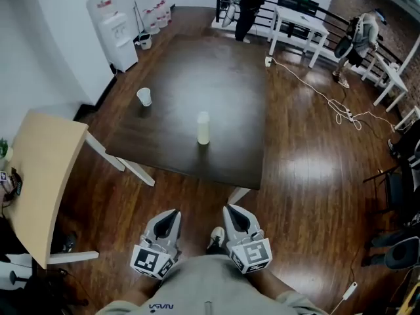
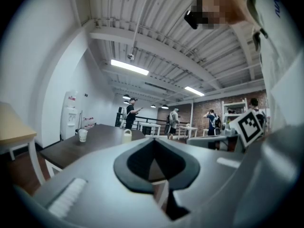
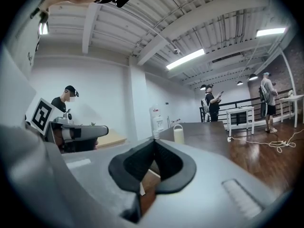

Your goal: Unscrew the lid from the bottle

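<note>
A pale, cream-coloured bottle (image 1: 203, 128) with a white lid stands upright near the middle of the dark table (image 1: 197, 90). It shows small and far off as the bottle (image 2: 127, 136) in the left gripper view and the bottle (image 3: 178, 134) in the right gripper view. Both grippers are held low, close to the person's body, well short of the table's near edge. My left gripper (image 1: 174, 213) is shut with nothing in it. My right gripper (image 1: 230, 209) is shut and empty too, side by side with the left.
A white paper cup (image 1: 144, 97) stands on the table's left part. A light wooden table (image 1: 39, 176) is at the left, a water dispenser (image 1: 113, 28) by the wall. White tables, a cable (image 1: 328, 100) on the floor and people stand at the back.
</note>
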